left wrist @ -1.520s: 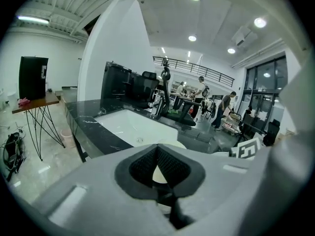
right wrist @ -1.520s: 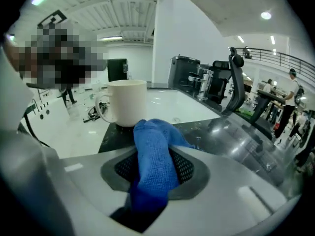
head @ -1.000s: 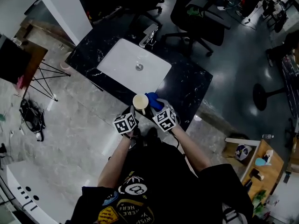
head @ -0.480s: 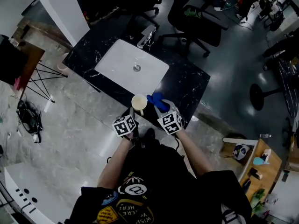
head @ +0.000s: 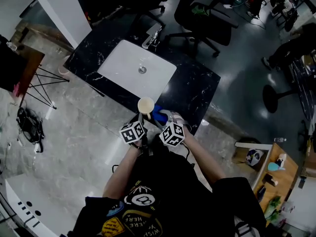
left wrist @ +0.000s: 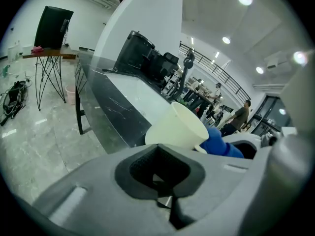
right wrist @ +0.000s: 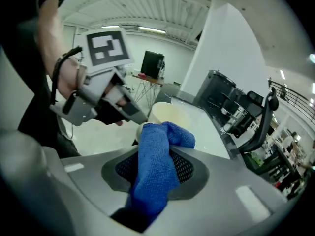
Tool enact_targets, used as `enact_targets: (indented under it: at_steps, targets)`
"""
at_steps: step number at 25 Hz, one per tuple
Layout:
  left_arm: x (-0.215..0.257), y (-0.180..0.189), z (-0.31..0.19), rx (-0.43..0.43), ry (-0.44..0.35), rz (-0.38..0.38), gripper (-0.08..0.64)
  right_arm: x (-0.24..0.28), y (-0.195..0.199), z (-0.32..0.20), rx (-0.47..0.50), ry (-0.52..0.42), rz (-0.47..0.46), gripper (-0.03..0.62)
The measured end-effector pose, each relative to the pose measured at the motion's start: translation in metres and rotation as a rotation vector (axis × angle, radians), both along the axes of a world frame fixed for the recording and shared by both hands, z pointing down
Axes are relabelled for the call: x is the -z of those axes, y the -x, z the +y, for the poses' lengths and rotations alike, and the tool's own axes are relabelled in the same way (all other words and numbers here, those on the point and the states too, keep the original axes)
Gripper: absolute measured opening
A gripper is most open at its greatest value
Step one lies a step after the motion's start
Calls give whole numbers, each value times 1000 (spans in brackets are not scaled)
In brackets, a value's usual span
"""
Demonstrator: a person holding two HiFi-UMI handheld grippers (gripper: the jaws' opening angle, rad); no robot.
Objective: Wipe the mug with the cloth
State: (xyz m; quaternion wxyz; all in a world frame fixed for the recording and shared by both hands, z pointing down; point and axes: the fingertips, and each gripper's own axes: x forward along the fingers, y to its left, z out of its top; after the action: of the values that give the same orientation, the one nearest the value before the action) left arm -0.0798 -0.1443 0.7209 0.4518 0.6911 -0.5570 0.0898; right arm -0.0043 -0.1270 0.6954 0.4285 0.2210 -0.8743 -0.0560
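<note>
Left gripper [head: 141, 120] and right gripper [head: 163, 120] sat close at centre frame in the head view, tips hidden under their marker cubes, with mug [head: 146, 105] and blue cloth [head: 159, 115] above the dark counter [head: 197, 90] edge. Left gripper view: jaws closed on the mug, its handle out of sight. Right gripper view: jaws clamped on the cloth, pressed against the mug

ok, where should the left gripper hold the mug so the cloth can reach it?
Low on the mug wall nearest the person, coming from behind it, as the left gripper does now. The mug tilts mouth-away, so rim and right side are open to the cloth. Exact part clamped isn't visible.
</note>
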Motion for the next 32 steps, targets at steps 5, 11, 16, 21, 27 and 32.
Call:
enact_targets:
  at_steps: [5, 11, 16, 21, 27, 32]
  targets:
    - [3, 6, 0, -4, -7, -14, 3, 6, -28, -23, -121, -34, 41, 123]
    - [12, 4, -4, -31, -18, -25, 3, -3, -20, -90, -161, -33, 90, 123]
    - [12, 5, -6, -16, -6, -14, 3, -11, -3, -29, -1, -28, 103, 124]
    - [12, 2, -6, -11, -4, -1, 3, -7, 8, 21, 66, -9, 62, 124]
    - [18, 3, -7, -22, -21, -11, 3, 12, -33, -63, -224, -46, 42, 124]
    - [16, 3, -7, -21, -13, -9, 3, -1, -11, -62, -158, -21, 69, 124]
